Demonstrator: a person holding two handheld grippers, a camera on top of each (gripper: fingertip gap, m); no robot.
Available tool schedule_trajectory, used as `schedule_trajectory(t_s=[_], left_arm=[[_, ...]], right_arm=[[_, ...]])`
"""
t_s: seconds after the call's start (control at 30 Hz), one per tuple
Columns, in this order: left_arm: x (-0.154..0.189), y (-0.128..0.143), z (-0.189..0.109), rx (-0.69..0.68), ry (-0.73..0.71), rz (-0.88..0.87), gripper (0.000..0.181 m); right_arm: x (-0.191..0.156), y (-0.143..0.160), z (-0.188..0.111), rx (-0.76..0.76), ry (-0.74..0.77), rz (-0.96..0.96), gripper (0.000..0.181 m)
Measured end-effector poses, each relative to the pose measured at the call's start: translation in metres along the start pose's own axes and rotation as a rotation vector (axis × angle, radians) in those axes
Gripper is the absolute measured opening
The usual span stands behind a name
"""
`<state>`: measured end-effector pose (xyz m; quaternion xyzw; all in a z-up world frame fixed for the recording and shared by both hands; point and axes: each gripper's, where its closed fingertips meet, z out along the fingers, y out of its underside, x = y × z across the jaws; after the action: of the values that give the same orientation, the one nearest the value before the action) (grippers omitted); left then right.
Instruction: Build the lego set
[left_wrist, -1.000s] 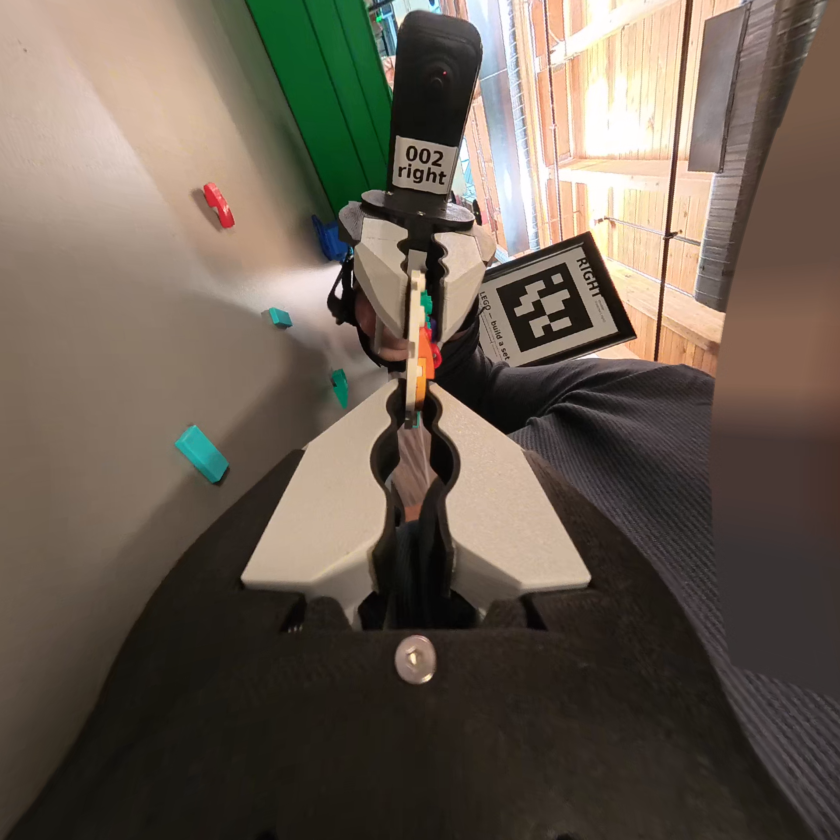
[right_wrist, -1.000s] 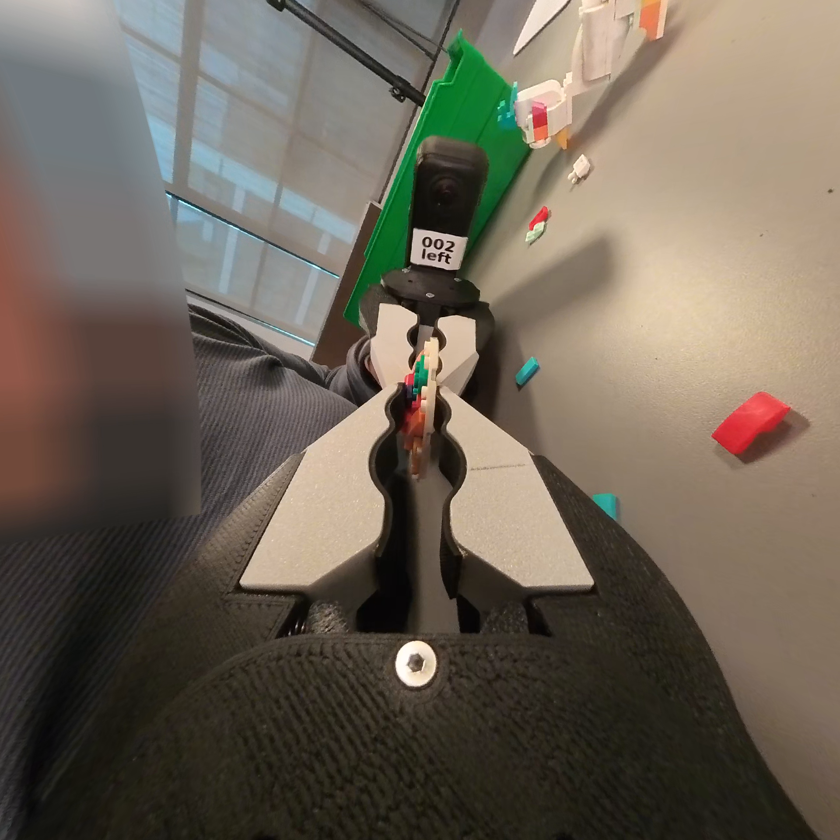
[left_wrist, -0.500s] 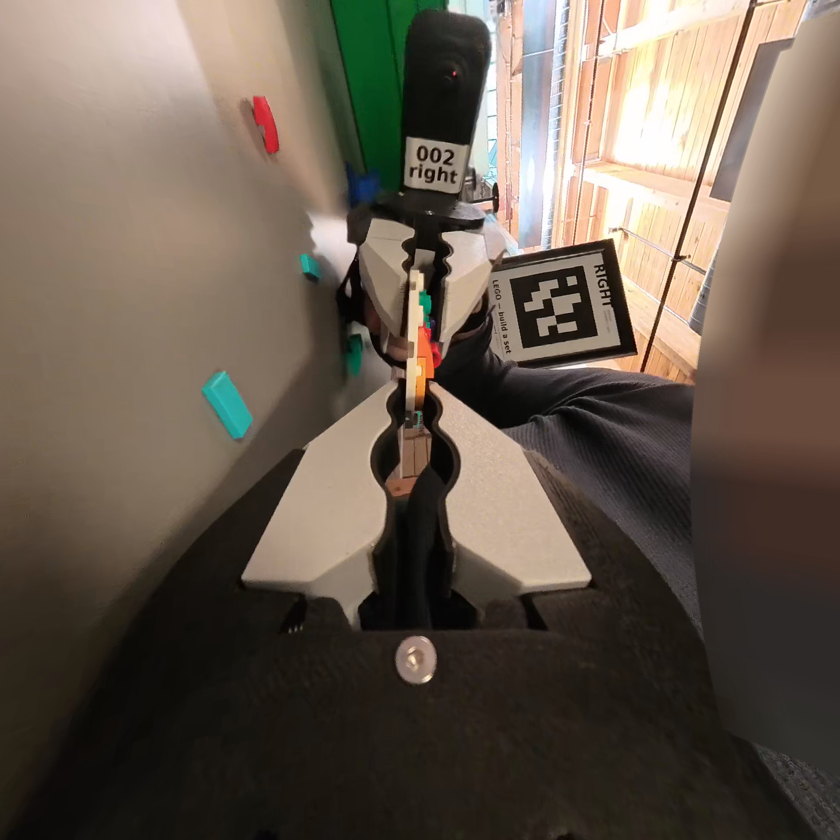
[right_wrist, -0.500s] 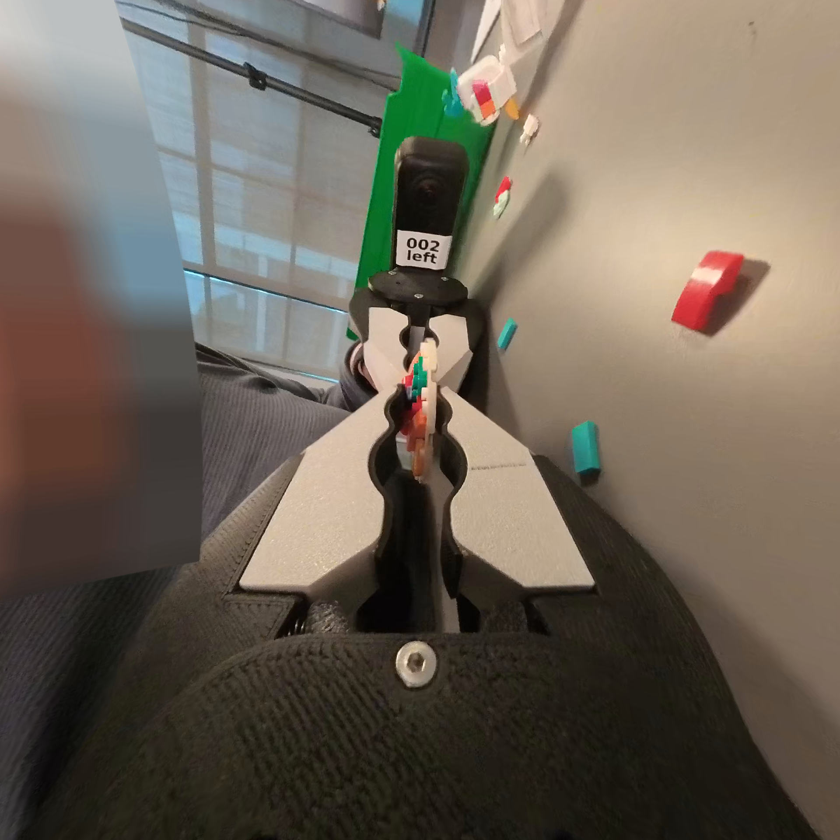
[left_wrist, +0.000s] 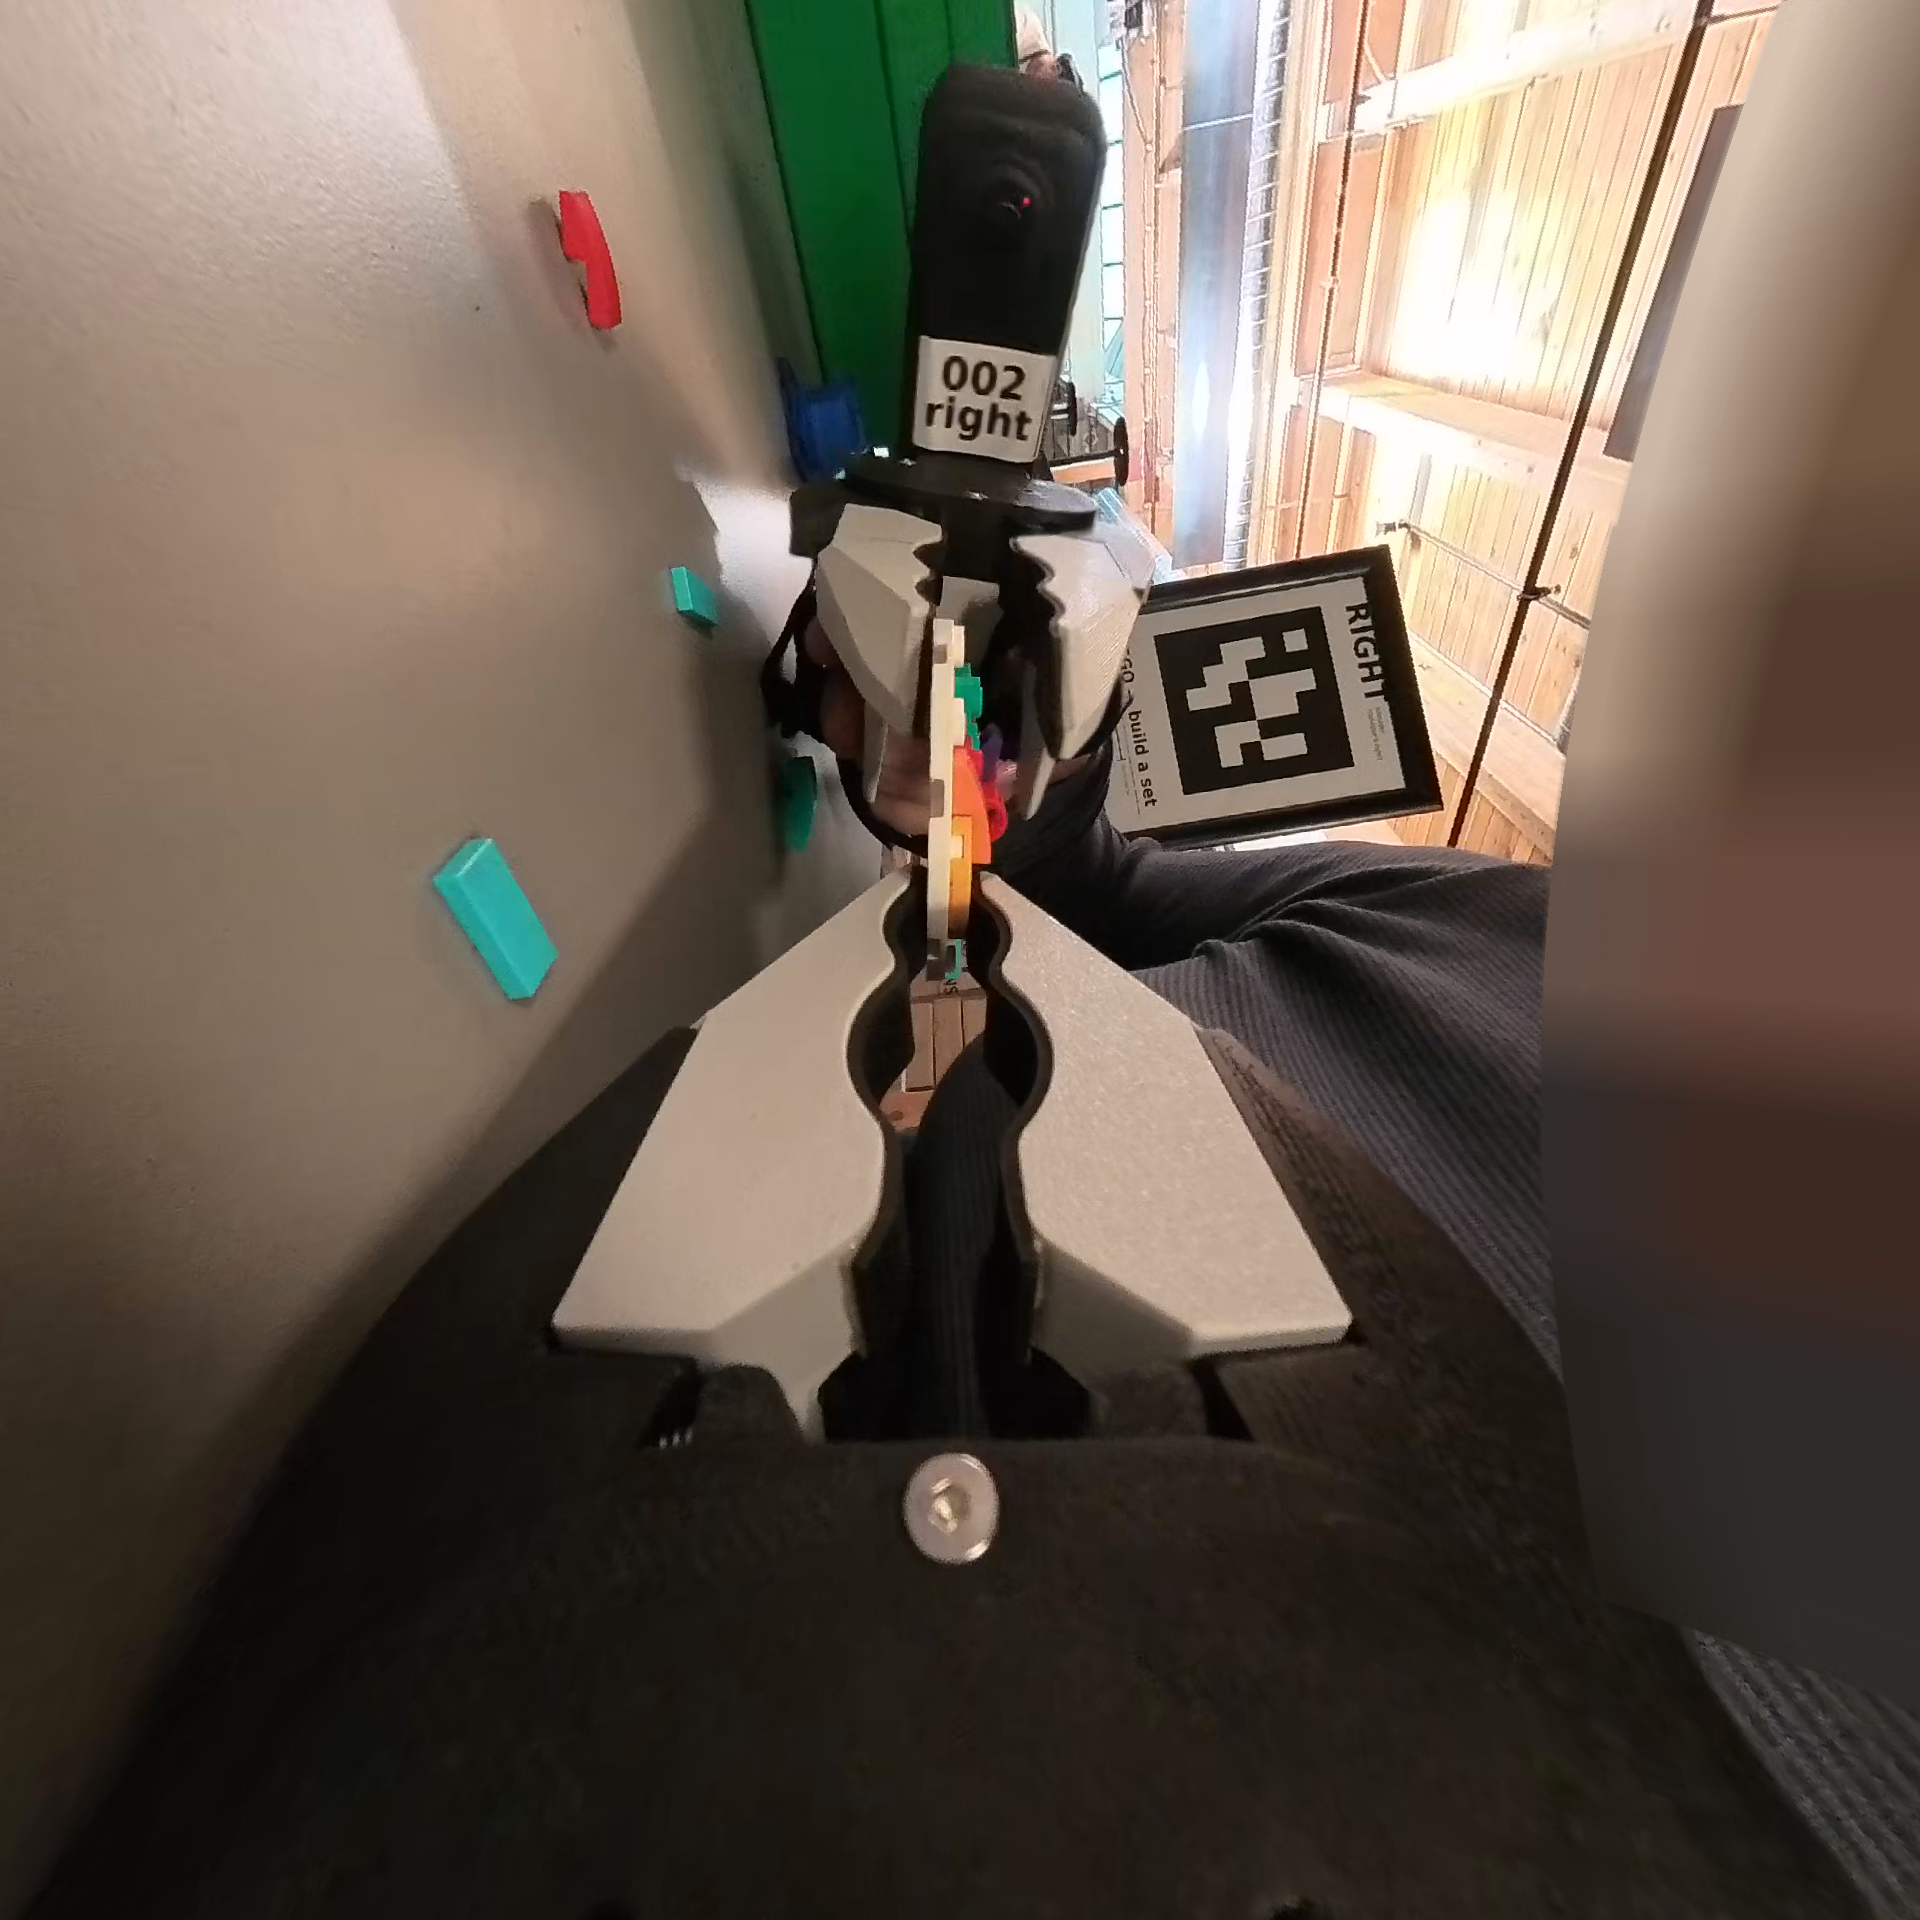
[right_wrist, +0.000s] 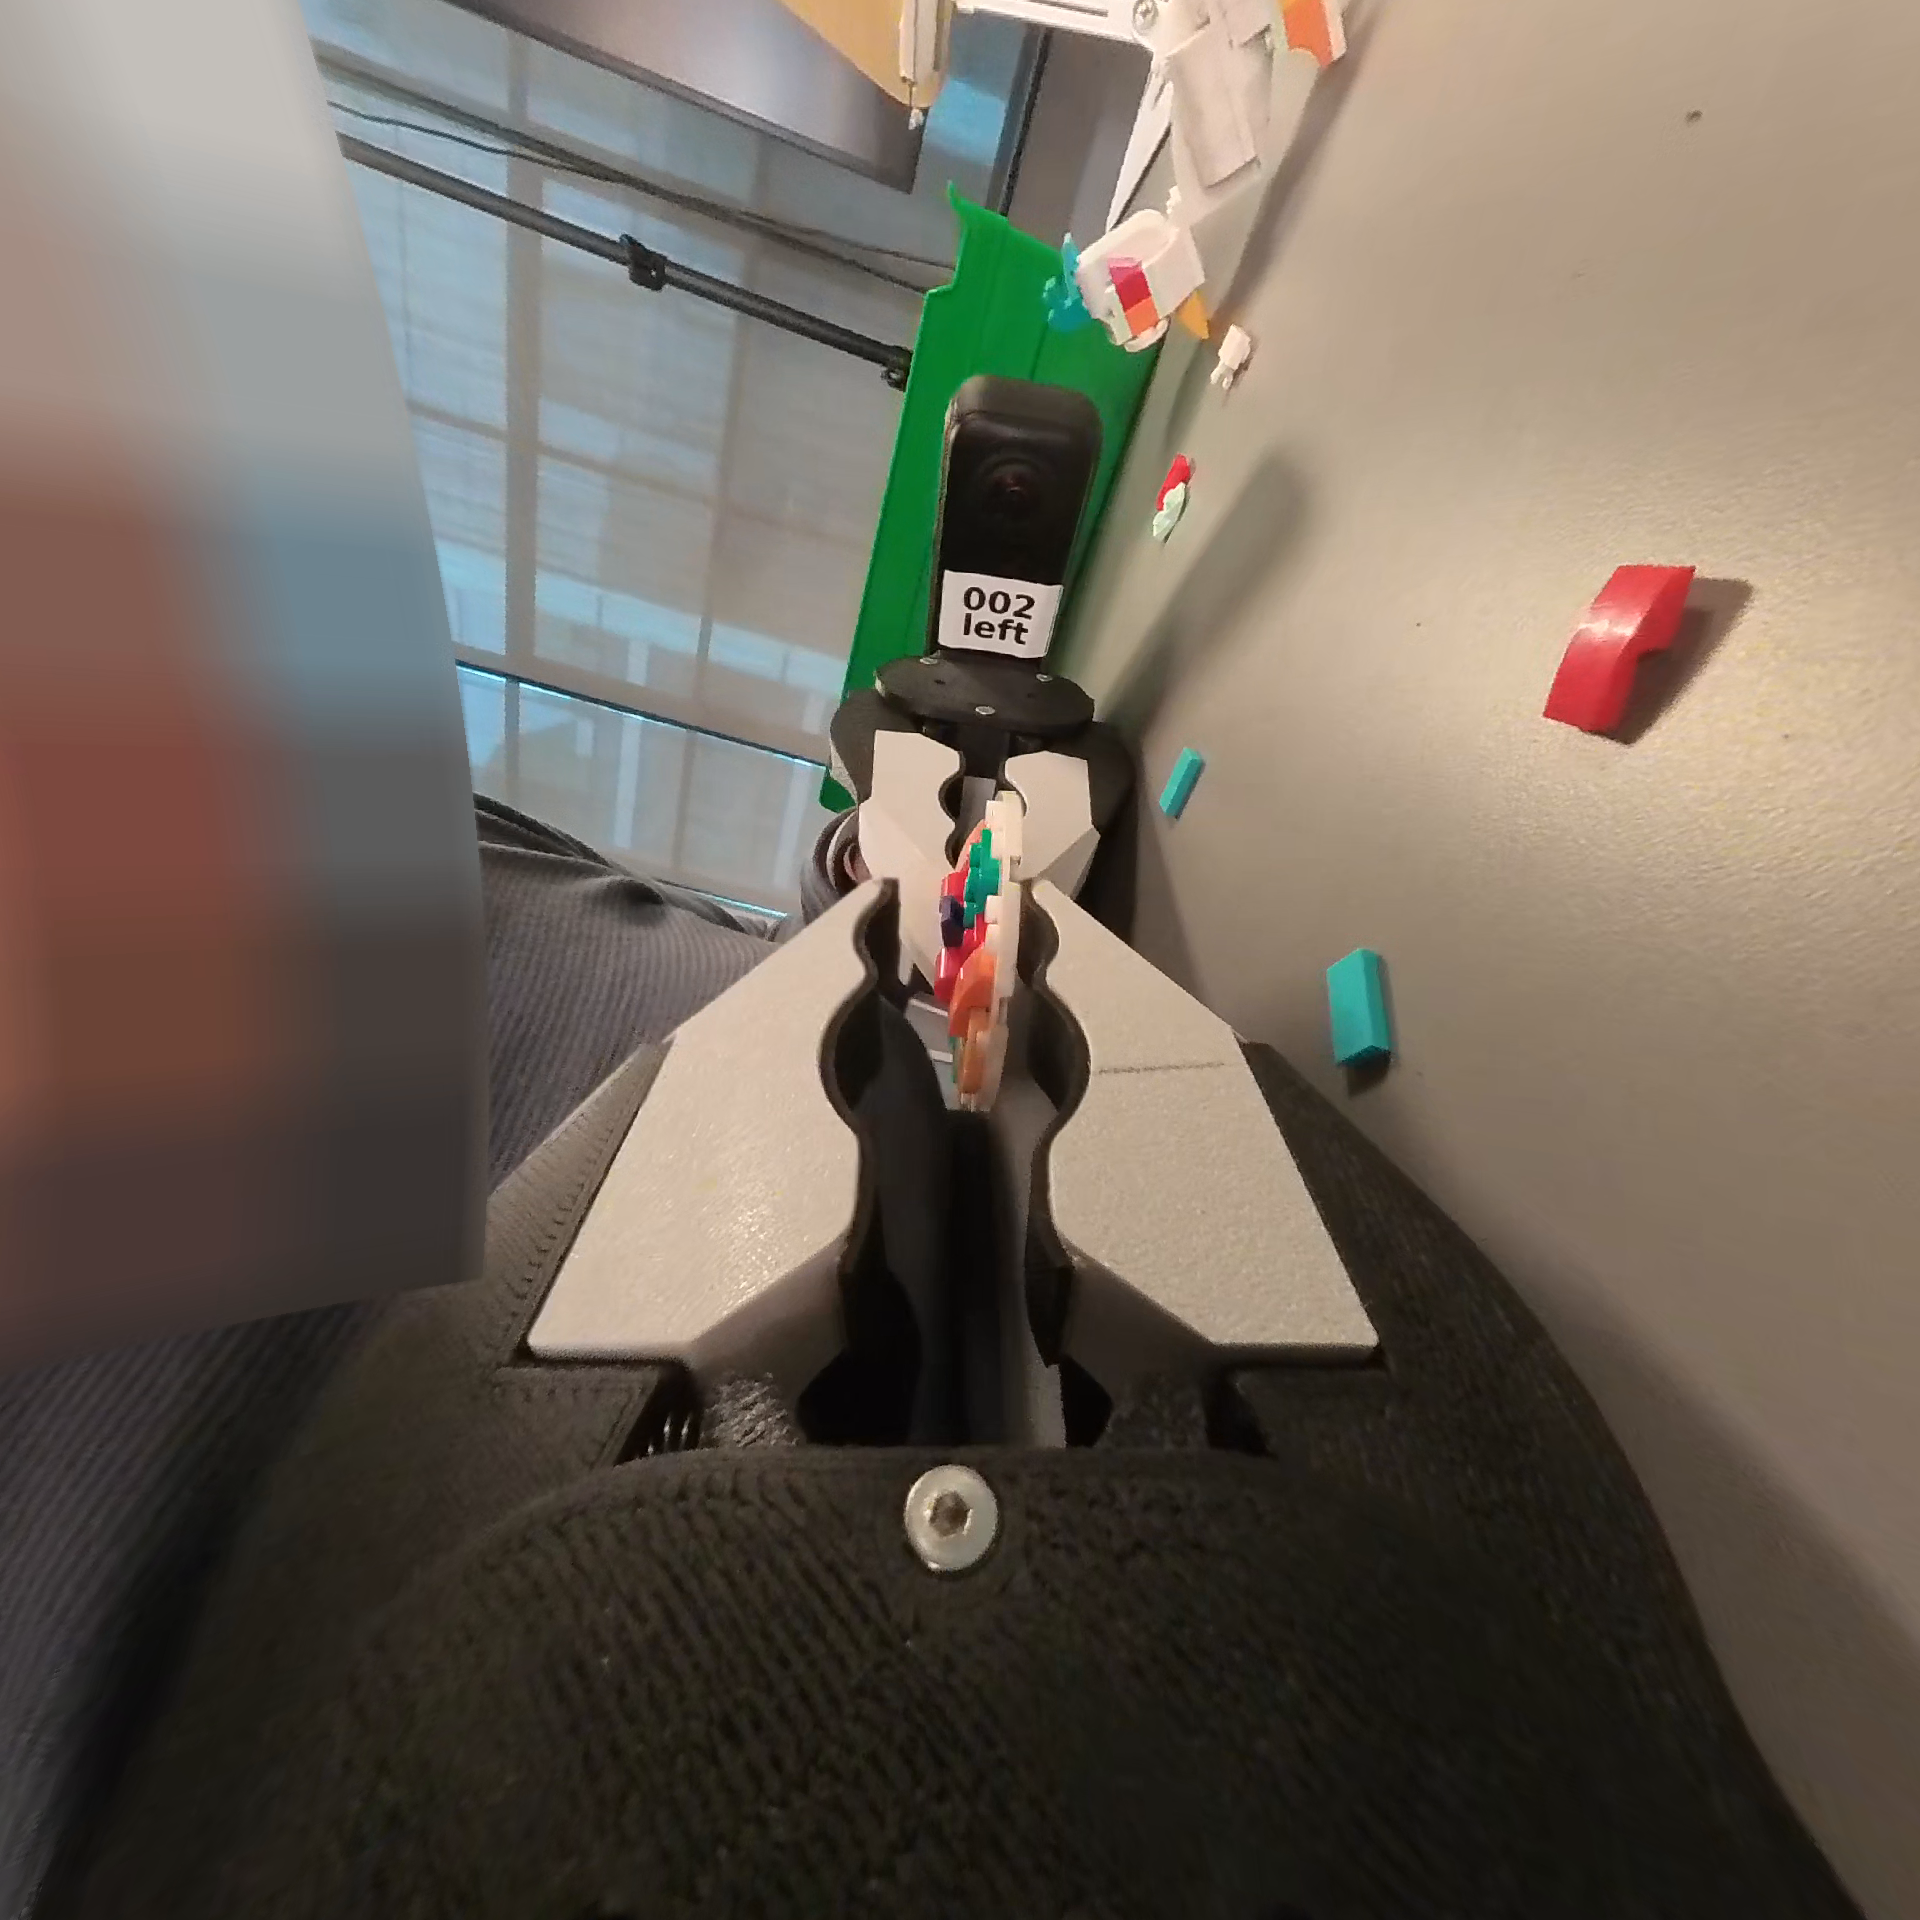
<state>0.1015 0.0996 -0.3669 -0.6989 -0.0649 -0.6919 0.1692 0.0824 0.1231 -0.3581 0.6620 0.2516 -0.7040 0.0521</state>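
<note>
Loose bricks are lying on the grey table (right_wrist: 1558, 935) beside the green tray (right_wrist: 977, 436), while the left gripper (left_wrist: 951, 883) and right gripper (right_wrist: 992, 904) are both clamping the lego plate (left_wrist: 948, 769) above it.

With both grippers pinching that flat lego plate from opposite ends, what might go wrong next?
1. The thin white lego plate with coloured pieces is clamped edge-on by the left gripper and right gripper; twisting could snap pieces off.
2. If either releases, it may drop among the loose teal tile and red curved brick.
</note>
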Motion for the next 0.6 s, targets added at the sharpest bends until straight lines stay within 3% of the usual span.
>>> schedule_trajectory(t_s=[0.6], left_arm=[[0.0008,-0.0019,-0.0007,0.013,0.008,0.003,0.005]], right_arm=[[0.0028,0.0072,0.0034,-0.04,0.027,-0.051,0.013]])
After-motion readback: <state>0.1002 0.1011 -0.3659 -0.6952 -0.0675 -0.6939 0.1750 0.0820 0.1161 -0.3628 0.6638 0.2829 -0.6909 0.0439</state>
